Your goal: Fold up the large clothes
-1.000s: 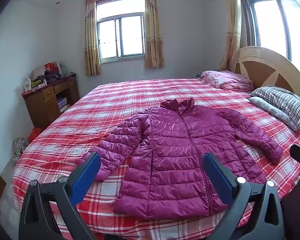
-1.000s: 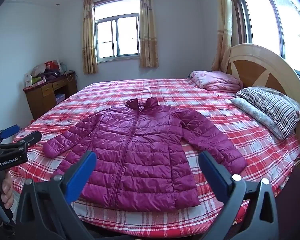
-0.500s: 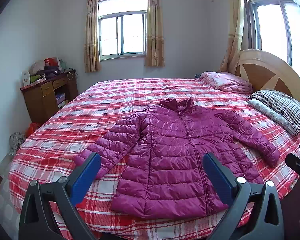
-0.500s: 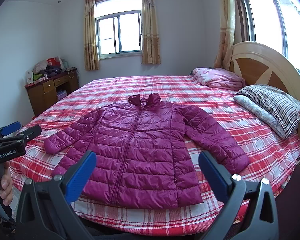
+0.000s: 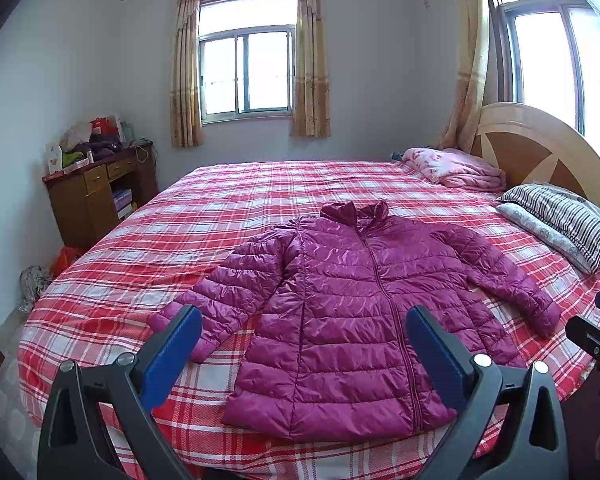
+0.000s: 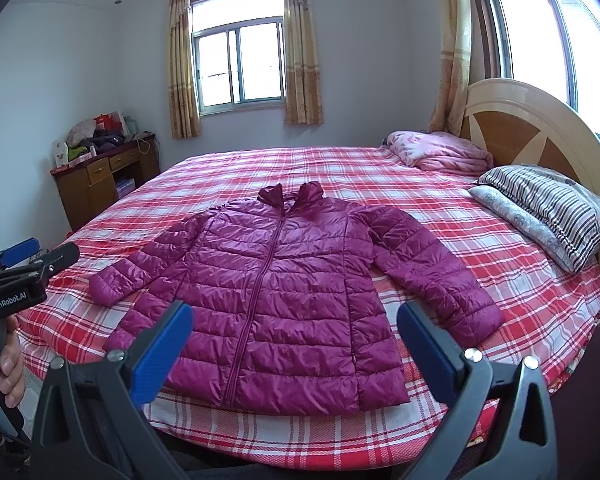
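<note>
I note jacket (image 5: pixel 364 312) flat ahead, hem nearest, collar away; left gripper (image 5: pixel 304 360) and right gripper (image 6: pixel 296 350) both wide, empty.

The left hand-held gripper (image 5: pixel 304 350) covers part of the jacket (image 5: pixel 352 312) hem and one cuff. The bed (image 6: pixel 340 176) near edge drops below the frame. Clutter (image 5: pixel 88 146) on the cabinet (image 5: pixel 96 200) is too small to identify.

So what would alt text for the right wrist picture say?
A magenta puffer jacket lies flat, zipped, sleeves spread, on a red plaid bed. The open right gripper frames it from below; striped pillows sit right.
</note>
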{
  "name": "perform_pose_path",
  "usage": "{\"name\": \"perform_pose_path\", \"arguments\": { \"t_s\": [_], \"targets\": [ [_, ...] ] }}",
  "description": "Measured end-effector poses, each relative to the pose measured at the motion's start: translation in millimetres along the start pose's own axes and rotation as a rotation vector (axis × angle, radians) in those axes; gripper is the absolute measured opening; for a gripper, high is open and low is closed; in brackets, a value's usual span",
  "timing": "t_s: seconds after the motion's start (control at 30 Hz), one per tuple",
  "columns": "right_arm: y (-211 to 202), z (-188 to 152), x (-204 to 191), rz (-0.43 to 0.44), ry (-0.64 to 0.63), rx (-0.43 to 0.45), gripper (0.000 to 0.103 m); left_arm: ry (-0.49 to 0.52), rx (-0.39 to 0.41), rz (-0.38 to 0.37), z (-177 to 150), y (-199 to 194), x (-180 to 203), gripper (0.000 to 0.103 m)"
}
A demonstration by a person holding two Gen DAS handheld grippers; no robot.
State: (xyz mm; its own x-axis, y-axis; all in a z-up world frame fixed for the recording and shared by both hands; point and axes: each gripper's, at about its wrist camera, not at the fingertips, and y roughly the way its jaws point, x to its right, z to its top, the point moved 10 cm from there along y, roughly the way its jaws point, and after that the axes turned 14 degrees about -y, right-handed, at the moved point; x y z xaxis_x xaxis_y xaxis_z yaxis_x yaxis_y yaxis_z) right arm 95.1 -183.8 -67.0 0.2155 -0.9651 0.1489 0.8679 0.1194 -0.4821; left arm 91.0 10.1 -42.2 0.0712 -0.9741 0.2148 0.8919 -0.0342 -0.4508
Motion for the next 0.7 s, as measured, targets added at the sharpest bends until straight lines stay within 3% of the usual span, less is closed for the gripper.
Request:
{"name": "perform_pose_path", "arguments": {
  "t_s": [0.7],
  "targets": [
    [4.8,-3.9,-0.5,0.003,0.004,-0.012,0.103,0.001,-0.001,0.0,0.5,1.1,-2.7,0.102]
  ]
}}
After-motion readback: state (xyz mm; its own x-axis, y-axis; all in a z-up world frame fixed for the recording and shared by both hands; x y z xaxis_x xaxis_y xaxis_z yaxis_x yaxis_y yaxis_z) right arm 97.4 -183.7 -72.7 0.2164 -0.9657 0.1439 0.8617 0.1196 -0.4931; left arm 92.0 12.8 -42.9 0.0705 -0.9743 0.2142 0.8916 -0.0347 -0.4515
